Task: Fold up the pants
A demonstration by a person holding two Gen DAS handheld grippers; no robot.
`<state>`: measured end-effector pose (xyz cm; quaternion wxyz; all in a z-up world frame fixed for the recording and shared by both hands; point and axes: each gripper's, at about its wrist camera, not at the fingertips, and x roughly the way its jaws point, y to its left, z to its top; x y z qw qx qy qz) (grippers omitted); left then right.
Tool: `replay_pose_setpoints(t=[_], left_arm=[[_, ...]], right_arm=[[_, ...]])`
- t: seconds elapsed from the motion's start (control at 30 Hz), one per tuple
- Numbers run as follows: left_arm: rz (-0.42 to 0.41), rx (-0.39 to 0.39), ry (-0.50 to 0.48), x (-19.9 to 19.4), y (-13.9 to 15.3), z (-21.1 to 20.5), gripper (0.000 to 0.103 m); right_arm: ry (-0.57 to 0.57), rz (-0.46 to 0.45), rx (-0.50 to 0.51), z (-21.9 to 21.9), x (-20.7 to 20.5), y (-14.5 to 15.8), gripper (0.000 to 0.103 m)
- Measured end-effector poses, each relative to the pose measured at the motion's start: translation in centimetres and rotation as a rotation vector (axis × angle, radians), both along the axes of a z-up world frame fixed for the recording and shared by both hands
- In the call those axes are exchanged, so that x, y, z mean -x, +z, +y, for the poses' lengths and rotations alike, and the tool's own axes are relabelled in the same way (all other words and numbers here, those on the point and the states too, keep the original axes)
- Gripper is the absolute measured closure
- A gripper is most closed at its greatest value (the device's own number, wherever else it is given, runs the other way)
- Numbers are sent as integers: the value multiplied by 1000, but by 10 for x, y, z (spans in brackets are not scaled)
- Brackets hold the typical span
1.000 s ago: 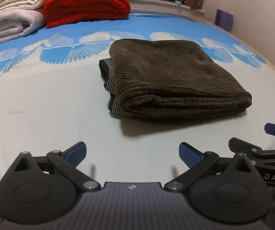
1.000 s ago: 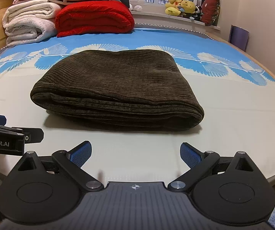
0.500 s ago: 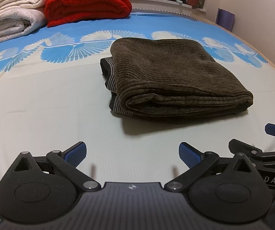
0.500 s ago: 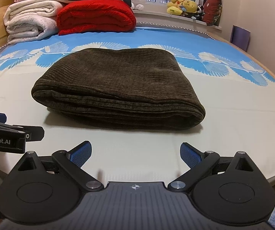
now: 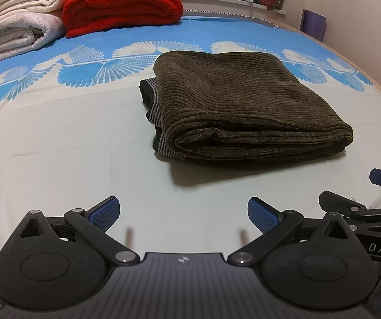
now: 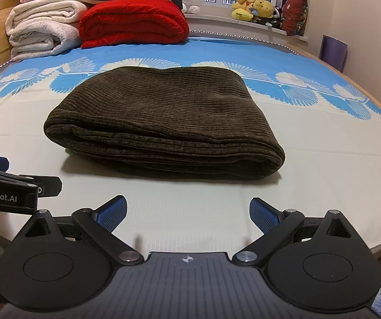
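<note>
Dark brown corduroy pants (image 5: 243, 106) lie folded into a thick rectangle on the bed, their striped waistband showing at the left edge. In the right wrist view the same pants (image 6: 163, 122) sit straight ahead, folded edge toward me. My left gripper (image 5: 183, 214) hovers open over bare sheet, short of the pants, nothing between its blue pads. The right gripper (image 6: 187, 214) is likewise open and empty, near the bed's front edge. Each gripper shows at the side of the other's view: the right one (image 5: 376, 202), the left one (image 6: 9, 183).
The bed (image 5: 57, 138) has a pale sheet with a blue fan-patterned band. A red folded blanket (image 6: 132, 21) and white folded blankets (image 6: 41, 32) are stacked at the far left. Plush toys (image 6: 254, 8) line the windowsill. A wall stands to the right.
Both grippers have drifted slightly, so the pants sit a touch lower and farther right in the views. Both stay open and the pants have not moved.
</note>
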<state>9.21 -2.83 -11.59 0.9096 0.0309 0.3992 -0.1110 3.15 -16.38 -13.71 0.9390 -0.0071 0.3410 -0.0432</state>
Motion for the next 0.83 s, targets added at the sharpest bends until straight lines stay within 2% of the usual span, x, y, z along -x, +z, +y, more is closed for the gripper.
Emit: replay_pose_setpoints(t=[0.83], left_arm=[[4, -12, 7, 0, -1, -2, 0]], right_arm=[[2, 1, 2, 1, 0, 0, 4]])
